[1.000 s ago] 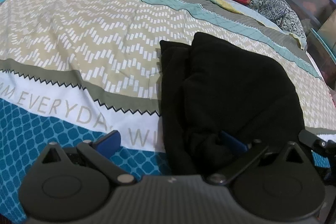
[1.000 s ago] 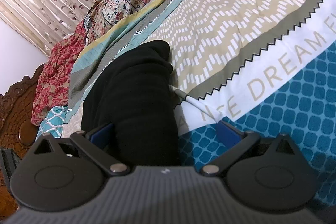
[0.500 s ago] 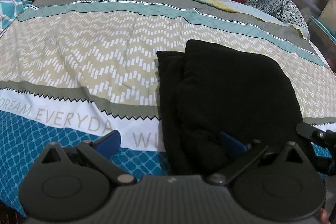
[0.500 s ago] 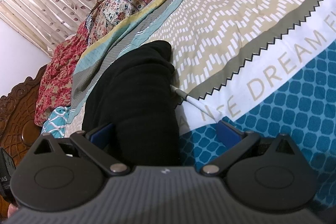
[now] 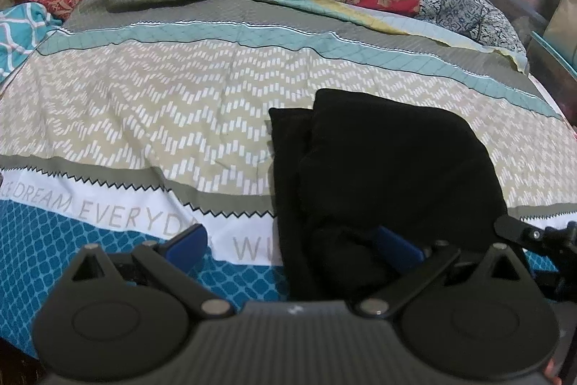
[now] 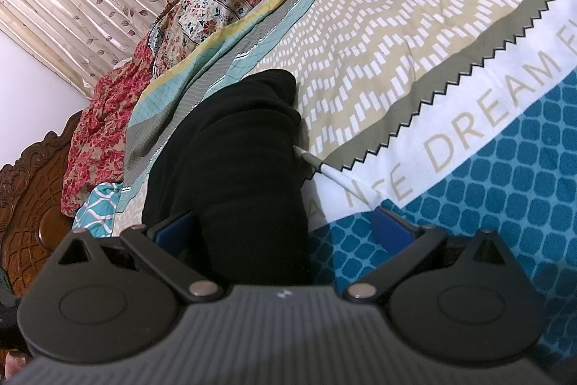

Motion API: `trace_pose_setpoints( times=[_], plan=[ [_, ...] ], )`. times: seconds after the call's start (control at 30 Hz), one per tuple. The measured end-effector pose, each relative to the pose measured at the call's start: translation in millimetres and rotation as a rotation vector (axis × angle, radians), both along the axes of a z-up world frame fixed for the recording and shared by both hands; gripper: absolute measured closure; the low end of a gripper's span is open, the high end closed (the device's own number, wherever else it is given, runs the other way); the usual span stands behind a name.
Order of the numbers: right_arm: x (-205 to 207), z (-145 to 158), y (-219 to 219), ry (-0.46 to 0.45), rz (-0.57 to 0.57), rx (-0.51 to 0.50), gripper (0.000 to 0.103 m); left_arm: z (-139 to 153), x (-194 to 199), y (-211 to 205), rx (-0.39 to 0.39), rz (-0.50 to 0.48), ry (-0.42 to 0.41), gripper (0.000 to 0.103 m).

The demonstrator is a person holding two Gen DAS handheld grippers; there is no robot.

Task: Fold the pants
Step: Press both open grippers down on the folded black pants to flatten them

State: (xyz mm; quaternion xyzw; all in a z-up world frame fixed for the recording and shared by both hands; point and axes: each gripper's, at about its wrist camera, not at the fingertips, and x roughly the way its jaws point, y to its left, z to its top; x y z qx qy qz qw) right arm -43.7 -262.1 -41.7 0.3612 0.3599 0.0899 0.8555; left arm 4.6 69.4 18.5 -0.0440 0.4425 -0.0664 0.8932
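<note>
Black pants (image 5: 389, 168) lie folded on the bedspread (image 5: 180, 118), printed "DREAM EVERYD". Left claw (image 5: 292, 240) and right claw (image 6: 285, 226) gape wide, gripping nothing. Only the right view shows the headboard (image 6: 32, 201).

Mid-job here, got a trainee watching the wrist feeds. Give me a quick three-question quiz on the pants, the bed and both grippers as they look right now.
1. True or false: the black pants lie in a folded bundle on the bedspread.
2. Multiple choice: the left gripper is A) shut on the pants, B) open, with one blue finger over the pants and the other over the bedspread, C) out of view.
3. Short answer: in the right wrist view, what pokes out from beside the pants toward the printed lettering?

Key
1. True.
2. B.
3. A thin white cord. The right gripper is open too, its fingers set wide with the pants' near end between them.
</note>
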Motion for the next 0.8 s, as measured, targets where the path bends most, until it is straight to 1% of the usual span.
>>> trace_pose_setpoints(
  times=[0.17,0.23,0.27,0.33,0.43,0.5,0.6,0.8],
  plan=[
    [2.2,7.8,-1.4,0.029,0.008,-0.004,0.000,2.4,1.4,1.6,0.052,-0.009,-0.016,0.000],
    [0.6,12.5,-1.8,0.022,0.003,-0.011,0.000,2.4,3.1,2.8,0.062,-0.015,-0.016,0.000],
    [-0.4,15.2,-2.8,0.011,-0.004,-0.023,0.000,2.3,3.8,3.2,0.070,-0.015,-0.017,0.000],
    [-4.0,24.0,-0.7,-0.039,-0.012,-0.067,0.000,1.1,5.6,3.5,0.091,-0.017,-0.020,0.000],
    [-4.6,35.2,5.3,-0.111,0.012,-0.144,0.000,-1.8,9.3,3.5,0.112,-0.020,-0.017,0.000],
    [-2.0,37.9,9.6,-0.132,0.030,-0.193,0.000,-3.7,11.8,3.9,0.115,-0.019,-0.012,0.000],
    [1.4,34.5,13.4,-0.130,0.037,-0.228,0.000,-5.8,14.2,4.6,0.114,-0.020,-0.005,0.000],
    [4.5,25.2,8.0,-0.106,0.044,-0.225,0.000,-8.9,17.7,3.4,0.121,-0.023,0.009,0.000]
  ],
)
